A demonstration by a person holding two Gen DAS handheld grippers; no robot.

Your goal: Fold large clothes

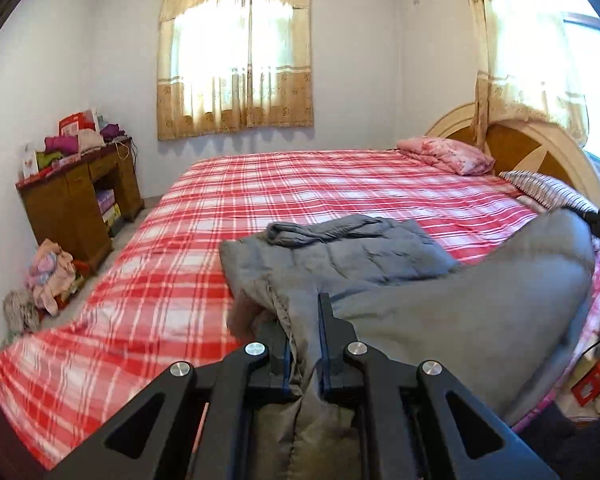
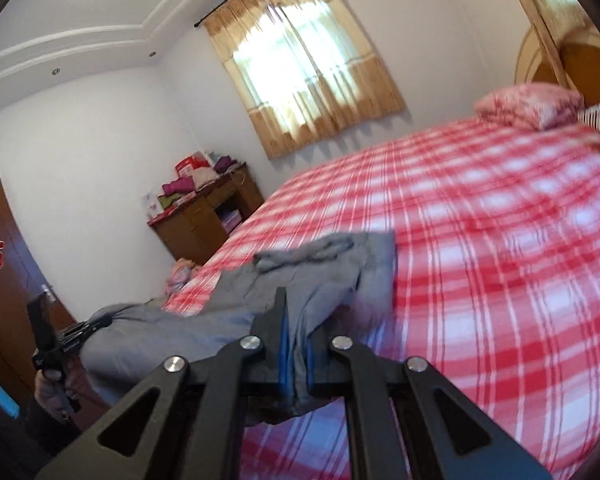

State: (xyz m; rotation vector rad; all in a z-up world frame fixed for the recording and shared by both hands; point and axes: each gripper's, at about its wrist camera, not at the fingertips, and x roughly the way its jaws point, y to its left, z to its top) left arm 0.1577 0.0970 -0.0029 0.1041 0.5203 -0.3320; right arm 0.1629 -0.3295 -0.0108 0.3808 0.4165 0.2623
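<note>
Grey jacket (image 1: 340,256) pinched in both grippers — left gripper (image 1: 305,320), right gripper (image 2: 296,320).

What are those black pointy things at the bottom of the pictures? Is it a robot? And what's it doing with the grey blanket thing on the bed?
No robot here. A person holds a black two-finger claw in each hand, and each claw carries a little camera looking along its fingers. One picture comes from the left claw, the other from the right claw. You can even see the person's hand gripping the left tool. The grey thing is a big grey quilted puffy jacket lying on the bed with the red and white checked cover. Both claws are pinched shut on the jacket's edge, lifting it, probably to fold it. A pink pillow sits by the headboard.
</note>
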